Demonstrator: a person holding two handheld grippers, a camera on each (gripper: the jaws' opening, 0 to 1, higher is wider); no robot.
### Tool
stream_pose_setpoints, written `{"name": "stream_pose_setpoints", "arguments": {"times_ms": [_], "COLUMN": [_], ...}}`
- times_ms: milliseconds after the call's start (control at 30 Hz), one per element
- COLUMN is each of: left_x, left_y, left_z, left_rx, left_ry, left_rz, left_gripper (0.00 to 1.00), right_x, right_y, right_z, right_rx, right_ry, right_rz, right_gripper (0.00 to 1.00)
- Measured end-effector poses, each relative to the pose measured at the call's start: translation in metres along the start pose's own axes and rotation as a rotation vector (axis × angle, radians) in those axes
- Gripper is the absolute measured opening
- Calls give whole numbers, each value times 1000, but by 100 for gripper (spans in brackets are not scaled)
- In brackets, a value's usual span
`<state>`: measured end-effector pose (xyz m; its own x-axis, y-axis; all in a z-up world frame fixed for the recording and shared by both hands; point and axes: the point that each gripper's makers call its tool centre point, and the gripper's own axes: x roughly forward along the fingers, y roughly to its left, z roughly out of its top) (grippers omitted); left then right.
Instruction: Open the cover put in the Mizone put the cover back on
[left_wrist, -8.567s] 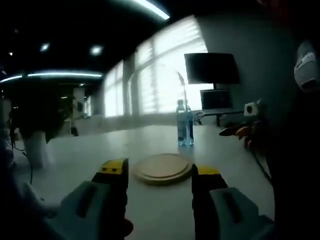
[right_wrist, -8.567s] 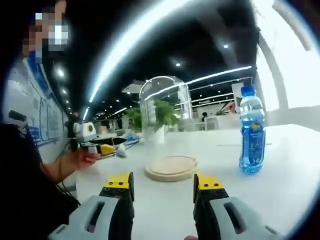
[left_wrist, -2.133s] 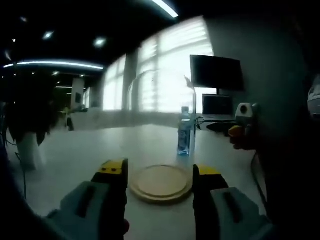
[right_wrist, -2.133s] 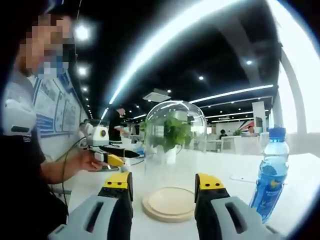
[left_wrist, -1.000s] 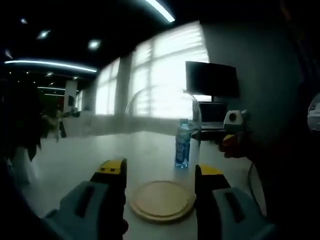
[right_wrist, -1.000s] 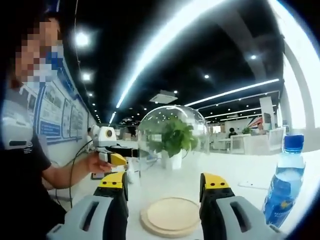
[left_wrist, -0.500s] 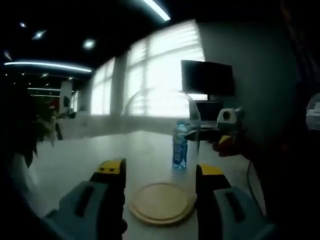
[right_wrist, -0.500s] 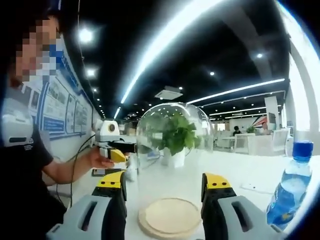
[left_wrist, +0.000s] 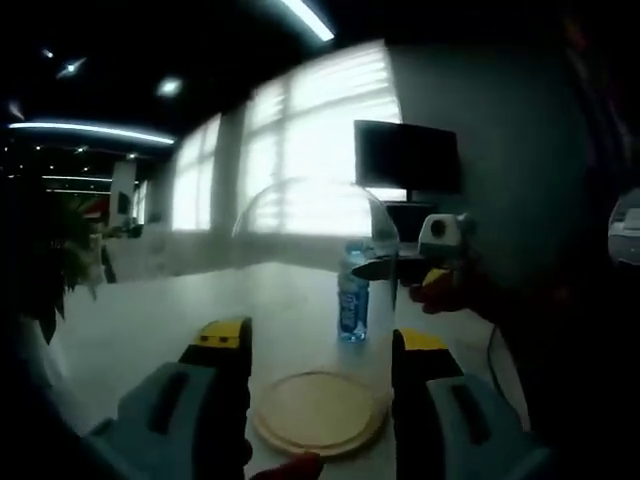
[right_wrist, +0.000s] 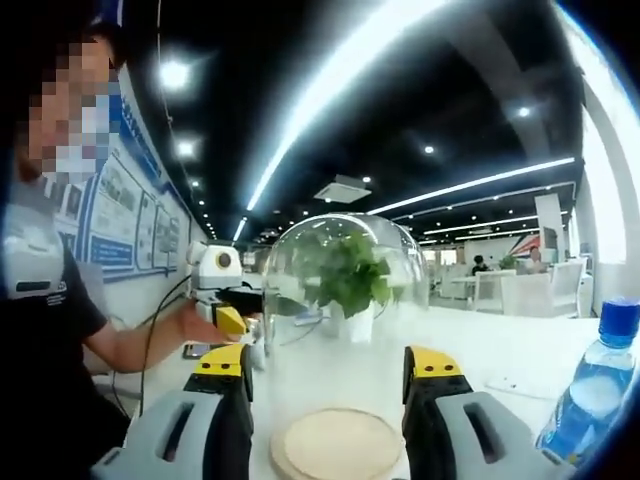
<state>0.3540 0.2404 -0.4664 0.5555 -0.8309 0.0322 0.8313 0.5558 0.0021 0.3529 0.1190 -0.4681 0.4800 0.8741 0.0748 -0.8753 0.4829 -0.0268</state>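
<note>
Mizone (left_wrist: 352, 296) stands behind the cover (left_wrist: 315, 290) — left gripper (left_wrist: 320, 350) agape; right gripper (right_wrist: 327, 365) too, facing a potted plant (right_wrist: 350, 285).

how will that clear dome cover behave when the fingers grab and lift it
The dome cover looks like smooth clear glass, so probably slippery and fragile. It is tall and rounded over the wooden base, so it may tilt if gripped off-centre. Likely rigid, not floppy.
</note>
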Motion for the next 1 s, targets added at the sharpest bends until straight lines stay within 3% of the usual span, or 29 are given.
{"name": "stream_pose_setpoints", "arguments": {"times_ms": [1000], "left_x": [12], "left_y": [10], "left_z": [-4], "left_rx": [5], "left_ry": [12], "left_rz": [-73], "left_gripper": [48], "right_x": [8], "right_y": [-15], "right_z": [-7], "right_rx": [-34], "right_ry": [63], "right_rz": [45], "right_gripper": [56]}}
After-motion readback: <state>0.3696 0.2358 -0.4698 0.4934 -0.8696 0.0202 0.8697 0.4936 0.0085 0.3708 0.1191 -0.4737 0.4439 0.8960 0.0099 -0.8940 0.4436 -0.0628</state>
